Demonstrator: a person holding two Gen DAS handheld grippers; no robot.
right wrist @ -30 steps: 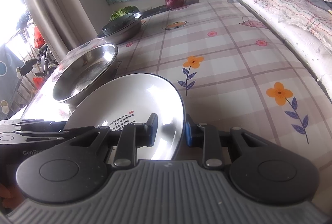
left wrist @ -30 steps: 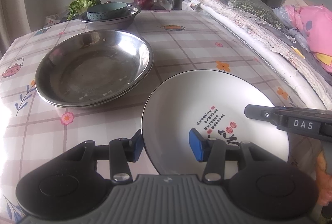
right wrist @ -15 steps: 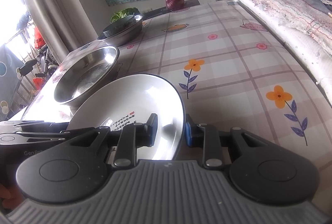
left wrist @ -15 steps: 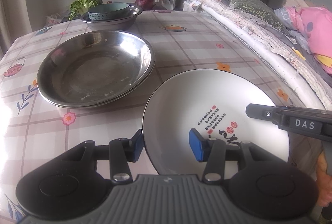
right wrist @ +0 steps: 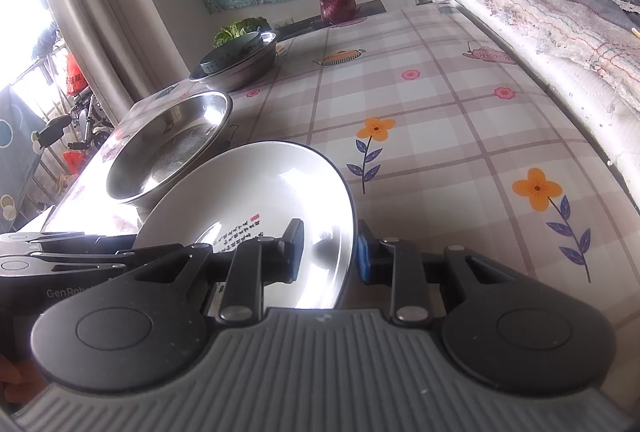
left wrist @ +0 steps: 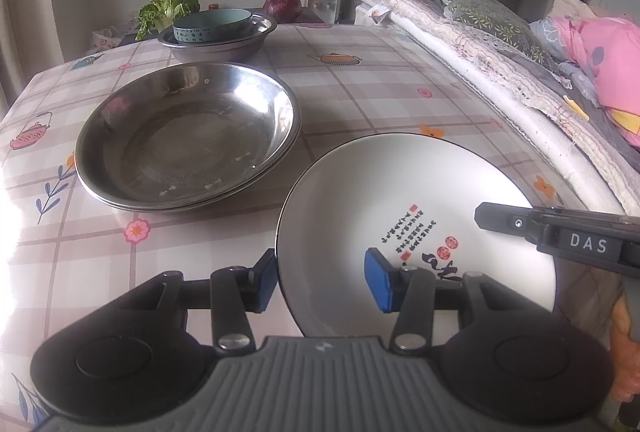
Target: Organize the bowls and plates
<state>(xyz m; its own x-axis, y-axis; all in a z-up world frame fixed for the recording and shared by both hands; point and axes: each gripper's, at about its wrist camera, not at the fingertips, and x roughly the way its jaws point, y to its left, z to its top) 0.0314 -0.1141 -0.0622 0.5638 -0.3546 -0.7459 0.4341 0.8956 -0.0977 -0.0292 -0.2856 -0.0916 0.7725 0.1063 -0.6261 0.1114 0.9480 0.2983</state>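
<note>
A white plate (left wrist: 404,200) with red and black writing is lifted above the checked tablecloth; it also shows in the right wrist view (right wrist: 256,192). My left gripper (left wrist: 320,278) straddles its near-left rim, its fingers wide apart. My right gripper (right wrist: 326,256) is shut on the plate's right rim and shows in the left wrist view (left wrist: 560,236). Stacked steel plates (left wrist: 188,136) lie to the left. A teal bowl (left wrist: 212,26) sits in a steel bowl (left wrist: 218,46) at the back.
A red onion (left wrist: 282,6) and leafy greens (left wrist: 166,10) lie at the table's far edge. A bed with folded blankets (left wrist: 480,44) runs along the table's right side. A curtain (right wrist: 100,32) hangs at the left.
The plate and both grippers have risen slightly and drifted a little toward the steel plates. Both grips look unchanged.
</note>
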